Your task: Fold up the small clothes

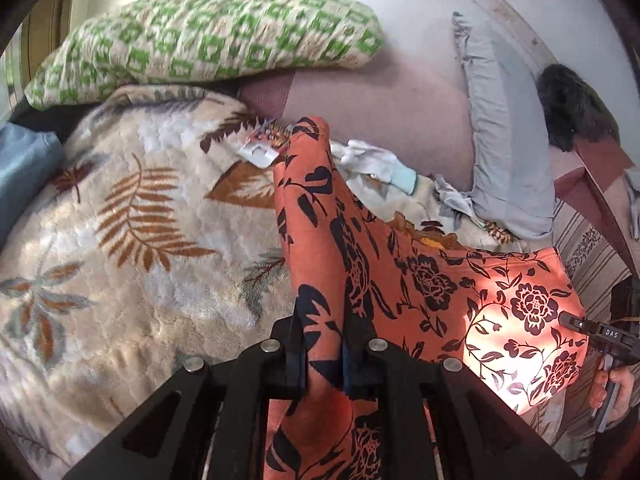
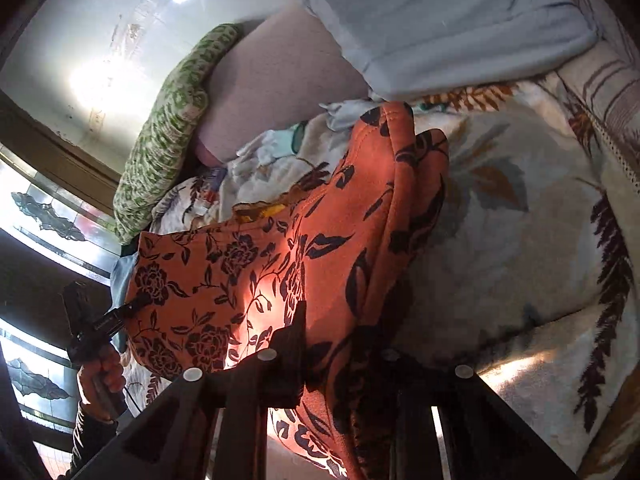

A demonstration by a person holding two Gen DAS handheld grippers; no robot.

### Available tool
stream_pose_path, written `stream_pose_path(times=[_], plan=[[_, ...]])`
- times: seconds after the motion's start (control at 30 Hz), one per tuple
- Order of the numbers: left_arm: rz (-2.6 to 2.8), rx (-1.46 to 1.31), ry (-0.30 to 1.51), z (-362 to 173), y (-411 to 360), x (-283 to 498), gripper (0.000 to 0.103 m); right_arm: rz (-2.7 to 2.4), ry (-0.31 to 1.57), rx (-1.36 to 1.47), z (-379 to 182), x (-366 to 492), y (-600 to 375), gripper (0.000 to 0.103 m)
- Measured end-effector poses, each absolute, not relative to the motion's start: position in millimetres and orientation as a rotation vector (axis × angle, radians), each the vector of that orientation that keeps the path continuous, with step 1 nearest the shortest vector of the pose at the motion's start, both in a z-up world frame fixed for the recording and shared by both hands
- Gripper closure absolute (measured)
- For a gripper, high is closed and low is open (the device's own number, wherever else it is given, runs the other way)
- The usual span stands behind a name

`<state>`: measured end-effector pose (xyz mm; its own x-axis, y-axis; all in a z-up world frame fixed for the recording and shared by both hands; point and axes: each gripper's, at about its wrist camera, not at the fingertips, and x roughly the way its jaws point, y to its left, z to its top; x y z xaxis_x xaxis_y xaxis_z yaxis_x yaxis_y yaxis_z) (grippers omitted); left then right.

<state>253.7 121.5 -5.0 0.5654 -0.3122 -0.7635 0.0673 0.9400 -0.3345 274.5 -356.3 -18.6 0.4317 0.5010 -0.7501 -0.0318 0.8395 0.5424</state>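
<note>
An orange garment with a black flower print (image 1: pixel 440 280) hangs stretched between both grippers above a leaf-patterned blanket (image 1: pixel 120 220). My left gripper (image 1: pixel 324 328) is shut on one corner of it. My right gripper (image 2: pixel 336 332) is shut on the other corner, and it also shows at the garment's far edge in the left wrist view (image 1: pixel 568 320). The garment (image 2: pixel 248 264) fills the middle of the right wrist view, with one narrow part folded up toward the pillows. The left gripper (image 2: pixel 136 304) shows at its left edge there.
A green-and-cream patterned pillow (image 1: pixel 208 36) and a pale blue pillow (image 1: pixel 504 152) lie at the head of the bed. Small white and pale clothes (image 1: pixel 372 160) lie crumpled on the blanket beyond the garment. A dark furry object (image 1: pixel 568 108) sits at the right.
</note>
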Motion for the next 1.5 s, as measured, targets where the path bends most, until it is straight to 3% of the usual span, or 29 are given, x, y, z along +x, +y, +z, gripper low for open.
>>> stream_pose_path(times=[0.17, 0.3, 0.33, 0.37, 0.43, 0.5, 0.6, 0.73, 0.87, 0.97, 1.03, 1.07, 1.1, 1.23, 1.3, 1.4, 1.5], plan=[[-0.228, -0.270, 0.876, 34.9, 142.4, 185.5, 0.090, 0.398, 1.035, 0.476, 34.5, 226.4, -348.5, 0.085], [-0.185, -0.301, 0.908, -2.9, 156.4, 154.9, 0.083, 0.411, 1.032, 0.508, 26.4, 182.1, -355.5, 0.084], [-0.166, -0.303, 0.941, -24.1, 157.5, 153.3, 0.076, 0.417, 1.049, 0.534, 12.6, 172.4, -358.3, 0.083], [-0.139, -0.292, 0.980, -46.4, 157.8, 149.7, 0.057, 0.417, 1.074, 0.558, -6.2, 165.9, -359.9, 0.080], [-0.027, -0.254, 1.101, -98.0, 160.0, 150.0, 0.037, 0.330, 1.153, 0.565, -51.4, 155.3, -364.5, 0.075], [0.003, -0.266, 1.143, -123.9, 167.4, 143.8, 0.037, 0.202, 1.273, 0.572, -96.8, 144.4, -370.3, 0.051], [0.043, -0.259, 1.075, -99.6, 173.2, 130.7, 0.036, 0.163, 1.250, 0.615, -100.3, 123.3, -380.1, 0.050], [0.031, -0.258, 0.915, -46.4, 174.4, 110.9, 0.031, 0.152, 1.101, 0.541, -40.1, 109.5, -385.8, 0.048], [-0.040, -0.249, 0.838, -31.2, 154.8, 89.6, 0.020, 0.341, 1.010, 0.646, -4.8, 100.7, -370.2, 0.028], [-0.056, -0.174, 0.908, -68.4, 131.3, 89.9, 0.017, 0.448, 1.027, 0.719, -33.8, 96.8, -343.2, 0.027], [0.000, -0.088, 1.057, -113.8, 119.8, 100.8, 0.017, 0.356, 1.155, 0.715, -86.0, 97.2, -333.9, 0.027], [0.008, -0.079, 1.109, -131.0, 119.5, 102.2, 0.017, 0.282, 1.250, 0.737, -116.0, 98.1, -337.0, 0.033], [0.010, -0.113, 1.054, -128.0, 123.6, 95.9, 0.016, 0.274, 1.210, 0.789, -121.8, 95.0, -342.0, 0.034], [0.015, -0.157, 0.917, -91.1, 127.2, 79.6, 0.016, 0.257, 1.113, 0.710, -79.3, 83.5, -340.0, 0.034], [0.007, -0.119, 0.871, -87.4, 123.5, 74.4, 0.015, 0.292, 1.044, 0.649, -64.3, 77.3, -335.5, 0.026], [-0.011, -0.056, 0.988, -128.5, 117.0, 84.1, 0.014, 0.253, 1.092, 0.677, -96.4, 78.8, -338.3, 0.021], [0.007, -0.076, 0.945, -124.9, 117.3, 79.2, 0.011, 0.264, 1.029, 0.720, -101.4, 73.5, -343.0, 0.021]])
